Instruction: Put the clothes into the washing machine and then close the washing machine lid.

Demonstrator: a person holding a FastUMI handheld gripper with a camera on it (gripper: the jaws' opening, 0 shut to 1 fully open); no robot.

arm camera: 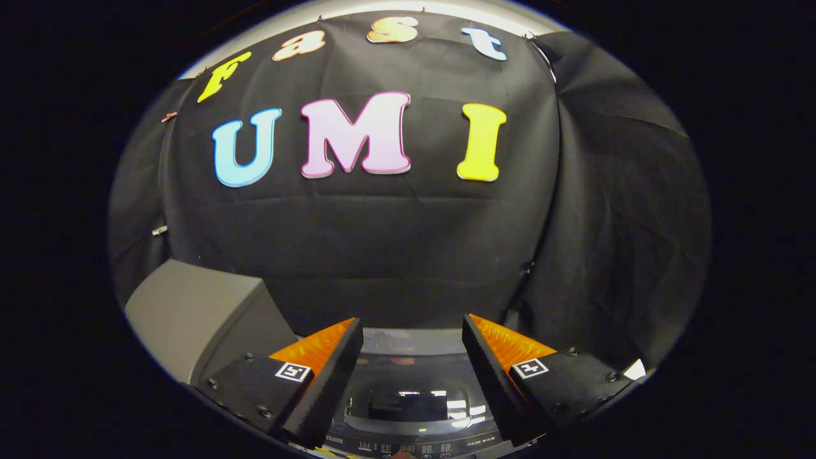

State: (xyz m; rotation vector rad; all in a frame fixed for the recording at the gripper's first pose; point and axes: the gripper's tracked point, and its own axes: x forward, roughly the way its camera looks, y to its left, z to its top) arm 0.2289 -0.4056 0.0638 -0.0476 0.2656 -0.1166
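Glossy dark lid [414,401] of the washing machine [408,440] lies closed, flat, below and between the fingers, at 6 o'clock. Gripper [412,331] spread wide, grasping nothing; open gap between fingers. Grey box [191,312] at 8 o'clock, its near edge just beside left finger [325,376]. Black cloth wall [408,255] beyond, well apart. Clothes not discernible.

The glossy dark glass-topped lid of the grey washing machine [408,398] is partly covered by the two spread fingers of the gripper [412,328], with nothing held between them, so that only the middle strip is seen. The machine's near edge, with a row of small control markings too small to be made out, is cut off. A plain grey box-shaped block [191,312], left of the machine, is cut off at its lower side.
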